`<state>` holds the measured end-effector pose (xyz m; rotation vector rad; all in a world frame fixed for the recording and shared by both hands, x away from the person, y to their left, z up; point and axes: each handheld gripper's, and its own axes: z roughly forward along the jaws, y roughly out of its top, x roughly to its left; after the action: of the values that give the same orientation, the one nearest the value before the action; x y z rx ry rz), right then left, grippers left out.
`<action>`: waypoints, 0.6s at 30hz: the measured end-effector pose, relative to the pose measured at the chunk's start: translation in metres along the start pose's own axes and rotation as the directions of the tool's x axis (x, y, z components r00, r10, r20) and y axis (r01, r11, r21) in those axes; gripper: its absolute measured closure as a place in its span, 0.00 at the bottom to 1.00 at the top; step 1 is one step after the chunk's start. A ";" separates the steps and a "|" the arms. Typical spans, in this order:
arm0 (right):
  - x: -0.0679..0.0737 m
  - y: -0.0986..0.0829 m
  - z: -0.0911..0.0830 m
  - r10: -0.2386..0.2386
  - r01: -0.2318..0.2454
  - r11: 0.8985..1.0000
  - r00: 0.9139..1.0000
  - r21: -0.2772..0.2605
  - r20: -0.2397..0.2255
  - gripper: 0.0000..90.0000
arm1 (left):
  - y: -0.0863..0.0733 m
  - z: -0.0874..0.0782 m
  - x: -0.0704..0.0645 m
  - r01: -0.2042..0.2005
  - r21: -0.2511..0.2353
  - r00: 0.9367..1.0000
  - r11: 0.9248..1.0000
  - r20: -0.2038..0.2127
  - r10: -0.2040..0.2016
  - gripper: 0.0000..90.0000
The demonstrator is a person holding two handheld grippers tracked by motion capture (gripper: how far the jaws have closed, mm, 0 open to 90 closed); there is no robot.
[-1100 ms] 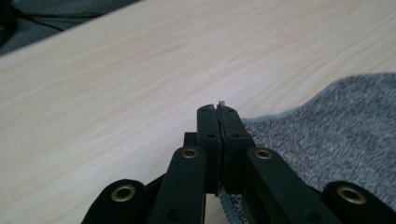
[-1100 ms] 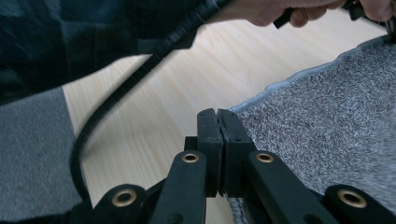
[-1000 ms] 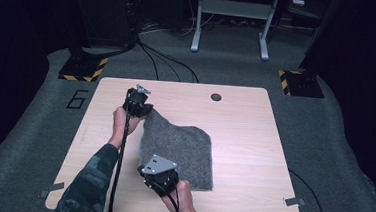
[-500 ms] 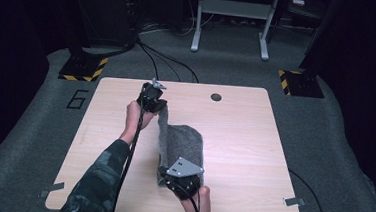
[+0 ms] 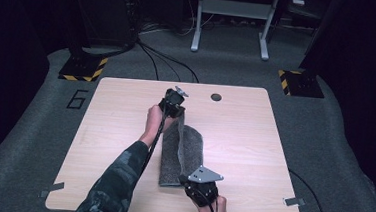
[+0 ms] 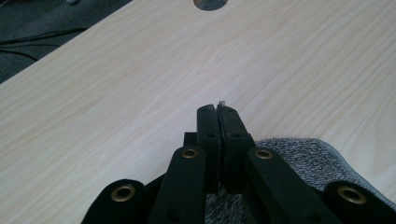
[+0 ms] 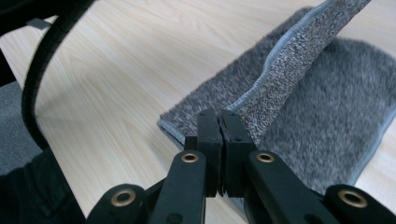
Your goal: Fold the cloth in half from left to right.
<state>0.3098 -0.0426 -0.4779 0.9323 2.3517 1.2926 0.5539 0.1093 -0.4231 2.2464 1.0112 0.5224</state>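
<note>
On the light wood-grain rectangular table (image 5: 114, 131), the person's left forearm, in a dark camouflage-pattern sleeve (image 5: 115, 181), enters from the bottom edge of the high view and extends toward the table centre. The left hand (image 5: 153, 121) carries the left black two-jaw gripper (image 5: 175, 105), positioned at mid-table toward the far edge. In the left gripper view, the jaws of the left gripper (image 6: 218, 109) are pressed together on a thin edge of cloth; a few fibres project from the seam between the jaw tips.

The grey fleece cloth with a pale stitched border (image 5: 188, 146) lies just right of the left hand, at the centre of the table toward the near edge. Its lower layer rests flat on the wood. One upper edge is raised off that layer and stretched in a line between the two grippers. In the right gripper view, the cloth (image 7: 322, 102) shows a fuzzy face below and a coarser speckled face on the lifted flap.

The right black two-jaw gripper (image 5: 198, 184), fitted with a grey triangular plate, is located at the near edge of the table. In the right gripper view, the right gripper (image 7: 219, 116) is clamped on the near end of the lifted border.

A small dark round hole (image 5: 216, 96) sits in the tabletop near the far edge, right of the left gripper.
</note>
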 end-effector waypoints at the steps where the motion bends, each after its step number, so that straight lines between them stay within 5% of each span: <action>1: -0.001 -0.002 0.001 -0.001 0.001 1.000 1.000 0.000 -0.001 0.98 | 0.001 0.003 -0.002 -0.002 0.002 1.000 1.000 0.001 0.002 0.98; 18: -0.021 -0.034 -0.004 0.081 -0.083 0.996 0.995 0.042 0.052 0.97 | 0.010 0.033 -0.030 -0.053 0.052 0.998 0.997 0.019 0.052 0.98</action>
<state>0.3094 -0.0724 -0.5048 1.0728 2.3355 1.2367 0.5586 0.0686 -0.4436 2.3260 0.9696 0.5032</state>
